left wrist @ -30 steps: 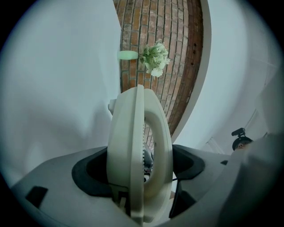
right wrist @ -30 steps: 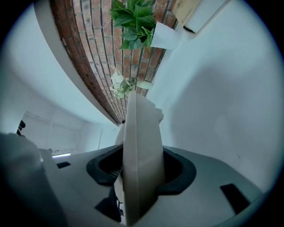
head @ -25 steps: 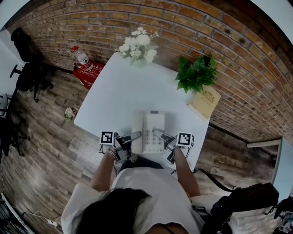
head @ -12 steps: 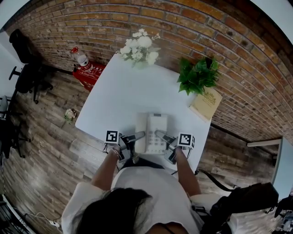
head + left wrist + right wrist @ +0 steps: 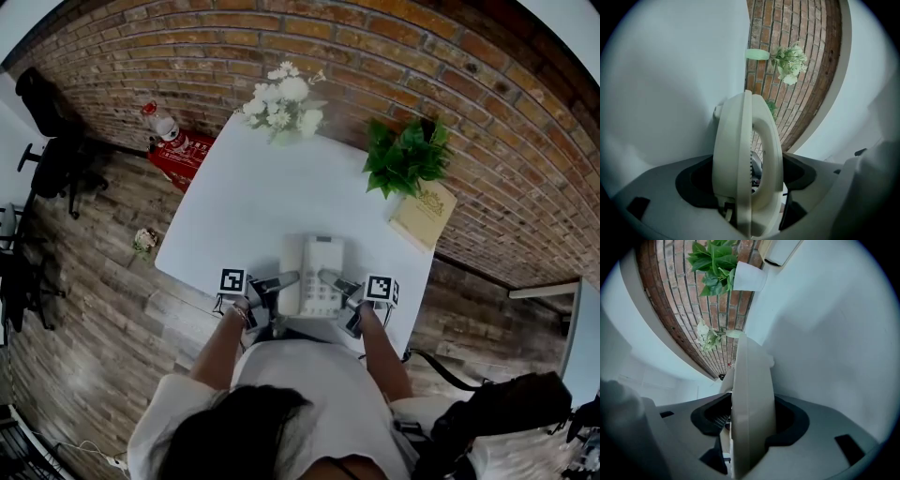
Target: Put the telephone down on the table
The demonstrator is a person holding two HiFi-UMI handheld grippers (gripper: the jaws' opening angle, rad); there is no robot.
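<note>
A cream desk telephone (image 5: 315, 275) with its handset on the cradle is over the near edge of the white table (image 5: 253, 197). My left gripper (image 5: 281, 281) is shut on its left side and my right gripper (image 5: 330, 278) on its right side. In the left gripper view the telephone (image 5: 747, 159) stands edge-on between the dark pads of the left gripper (image 5: 749, 180). The right gripper view shows the telephone (image 5: 750, 399) clamped the same way in the right gripper (image 5: 749, 420). Whether its base touches the tabletop I cannot tell.
A vase of white flowers (image 5: 281, 98) stands at the table's far corner. A green potted plant (image 5: 405, 155) and a tan book (image 5: 424, 214) are at the right edge. On the floor to the left are a red box (image 5: 178, 150) with a bottle (image 5: 161, 117) and a black chair (image 5: 52, 141).
The telephone and both grippers have shifted slightly to the right along the near edge. Both grips on the telephone are unchanged.
</note>
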